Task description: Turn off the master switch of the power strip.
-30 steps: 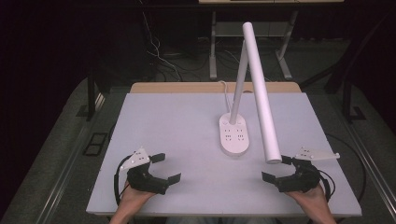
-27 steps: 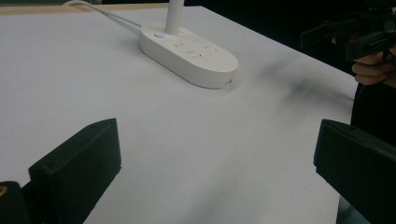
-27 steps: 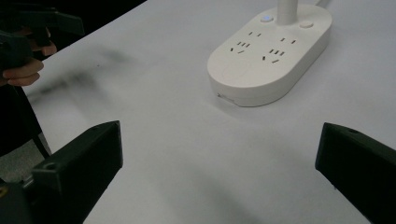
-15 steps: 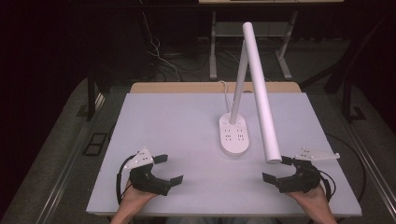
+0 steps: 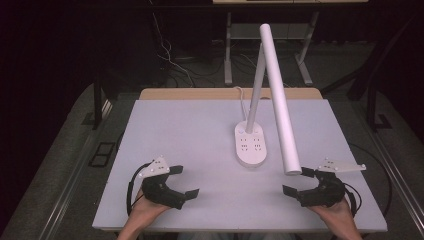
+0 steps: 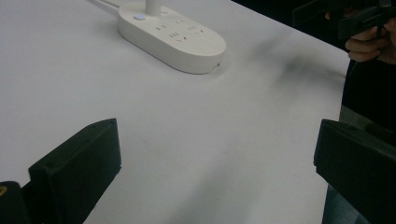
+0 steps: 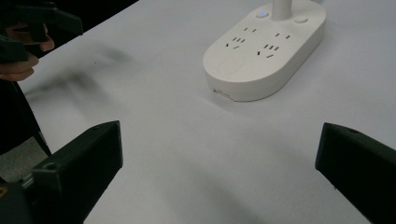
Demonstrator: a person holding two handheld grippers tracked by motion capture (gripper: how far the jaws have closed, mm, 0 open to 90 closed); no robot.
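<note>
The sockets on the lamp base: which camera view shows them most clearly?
The right gripper view: the lamp base lies near, every slot sharp. The left gripper view shows them slanted and fainter; the high view shows them as small dots.

We count one white desk lamp [image 5: 272,90], at the centre of the high view, standing on one oval base [image 5: 251,145]. In the right gripper view that base [image 7: 266,49] carries four socket groups and two round buttons at the upper right. There is one table [image 5: 200,125], and we hold two grippers: the left gripper [image 5: 181,181] lower left, the right gripper [image 5: 296,181] lower right.
</note>
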